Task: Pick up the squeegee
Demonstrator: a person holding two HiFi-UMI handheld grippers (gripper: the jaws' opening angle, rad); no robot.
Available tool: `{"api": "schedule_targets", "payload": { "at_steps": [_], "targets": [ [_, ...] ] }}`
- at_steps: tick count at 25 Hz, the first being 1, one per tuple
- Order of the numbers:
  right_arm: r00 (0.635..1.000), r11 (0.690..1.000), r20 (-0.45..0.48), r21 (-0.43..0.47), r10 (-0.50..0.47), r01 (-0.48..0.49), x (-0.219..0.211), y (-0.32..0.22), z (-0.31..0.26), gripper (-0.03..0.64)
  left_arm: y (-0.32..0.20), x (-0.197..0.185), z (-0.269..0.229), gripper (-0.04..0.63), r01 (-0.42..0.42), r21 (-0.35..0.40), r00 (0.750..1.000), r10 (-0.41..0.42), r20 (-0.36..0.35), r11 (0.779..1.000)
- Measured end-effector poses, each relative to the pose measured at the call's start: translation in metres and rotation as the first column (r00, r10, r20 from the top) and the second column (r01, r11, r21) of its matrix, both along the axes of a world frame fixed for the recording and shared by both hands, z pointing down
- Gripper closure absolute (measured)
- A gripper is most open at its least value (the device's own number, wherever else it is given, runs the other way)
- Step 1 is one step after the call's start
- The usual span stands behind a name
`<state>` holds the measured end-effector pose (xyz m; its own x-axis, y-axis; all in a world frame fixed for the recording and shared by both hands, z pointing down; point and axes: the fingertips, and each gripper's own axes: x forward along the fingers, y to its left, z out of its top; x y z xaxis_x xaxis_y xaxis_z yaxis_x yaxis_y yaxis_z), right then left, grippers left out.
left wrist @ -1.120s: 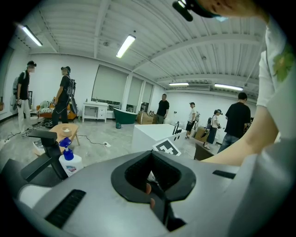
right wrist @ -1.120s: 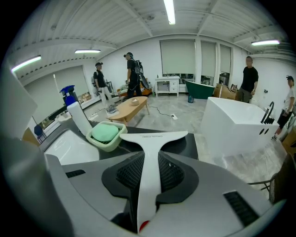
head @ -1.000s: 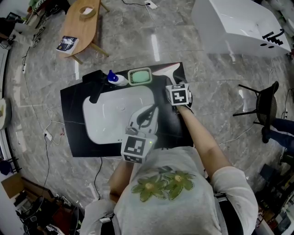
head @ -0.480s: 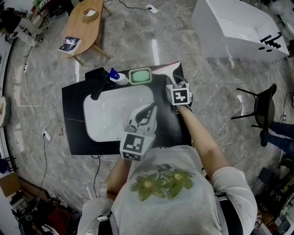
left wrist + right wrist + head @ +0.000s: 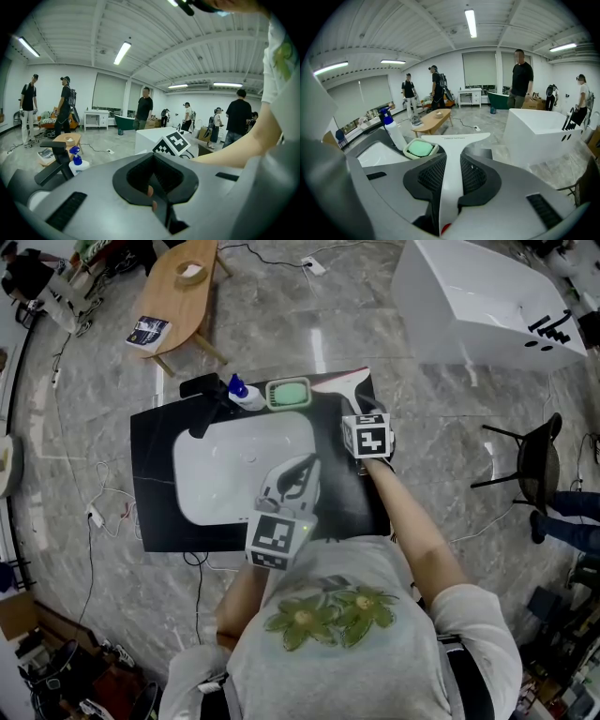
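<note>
The white squeegee [image 5: 451,159] has its handle between the pads of my right gripper [image 5: 452,161], which is shut on it. Its wide blade [image 5: 456,138] points ahead, just above the far right corner of the black countertop [image 5: 155,484]. In the head view the squeegee [image 5: 339,383] reaches out from my right gripper [image 5: 356,411] beside the green sponge [image 5: 287,393]. My left gripper [image 5: 307,465] hangs over the right side of the white sink [image 5: 225,474], its jaws together with nothing between them [image 5: 154,159].
A blue-capped spray bottle [image 5: 246,397] and a black faucet [image 5: 208,397] stand behind the sink. A wooden table [image 5: 178,287], a white bathtub [image 5: 478,306] and a black chair [image 5: 530,451] stand on the marble floor. Several people stand in the background.
My right gripper has risen a little with the squeegee in it. The left gripper has drifted slightly over the sink.
</note>
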<state>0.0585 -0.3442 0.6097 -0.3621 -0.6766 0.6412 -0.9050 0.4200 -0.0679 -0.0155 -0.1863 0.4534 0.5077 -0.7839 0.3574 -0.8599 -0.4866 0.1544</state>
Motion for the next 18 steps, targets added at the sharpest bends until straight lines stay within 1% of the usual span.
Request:
{"api": "schedule_targets", "payload": {
  "at_steps": [8,18],
  "targets": [
    [1.0,0.999,0.018,0.048,0.002,-0.002,-0.005,0.009,-0.021,0.52,0.01,-0.01,-0.005,0.588,0.011,0.023,1.0,-0.011,0.015,1.0],
    [0.999,0.997,0.039,0.081,0.003,-0.006,-0.014,0.027,-0.047,0.52,0.024,-0.018,-0.017,0.588,0.004,0.043,1.0,-0.005,0.019,0.999]
  ]
}}
